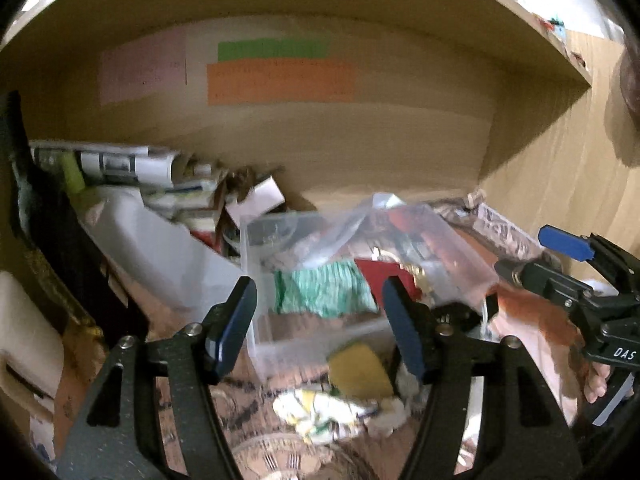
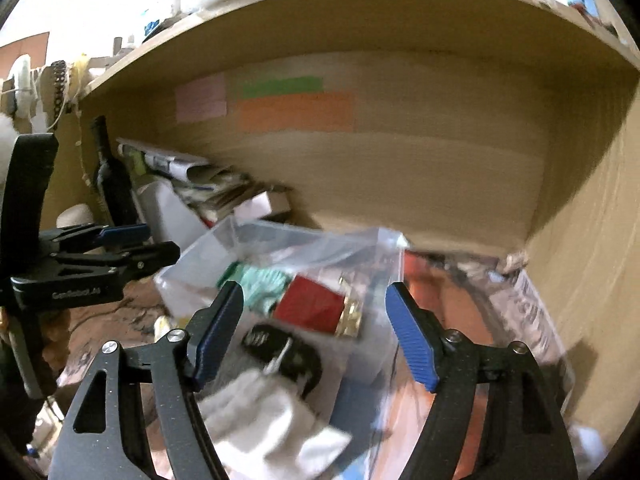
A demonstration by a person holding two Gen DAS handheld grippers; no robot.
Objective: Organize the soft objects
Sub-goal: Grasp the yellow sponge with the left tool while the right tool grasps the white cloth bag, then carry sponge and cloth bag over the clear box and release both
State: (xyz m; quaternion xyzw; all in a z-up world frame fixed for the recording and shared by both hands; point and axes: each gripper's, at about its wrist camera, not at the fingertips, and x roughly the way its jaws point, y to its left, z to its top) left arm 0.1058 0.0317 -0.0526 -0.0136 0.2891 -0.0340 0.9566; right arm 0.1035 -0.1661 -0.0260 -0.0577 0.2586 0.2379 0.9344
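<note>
Both grippers, left gripper (image 1: 320,320) and right gripper (image 2: 316,332), stand spread and empty, the clear plastic bin (image 1: 256,312) of soft objects just ahead between them, the right nearer its white cloth (image 2: 264,420).

A clear plastic box (image 1: 280,280) sits on the cluttered worktop under a wooden shelf, open at the top, with a crumpled clear plastic bag (image 2: 320,248) sticking up out of it. Inside lie a mint-green knitted cloth (image 1: 332,288) and, just beside it, a red packet (image 2: 310,304) with a gold end. In front of the box, a yellow sponge (image 1: 360,368) rests on the worktop, touching a crumpled white and yellow cloth (image 1: 320,408). A white sock (image 2: 264,420) lies nearer still, beside a black item too blurred to identify.
</note>
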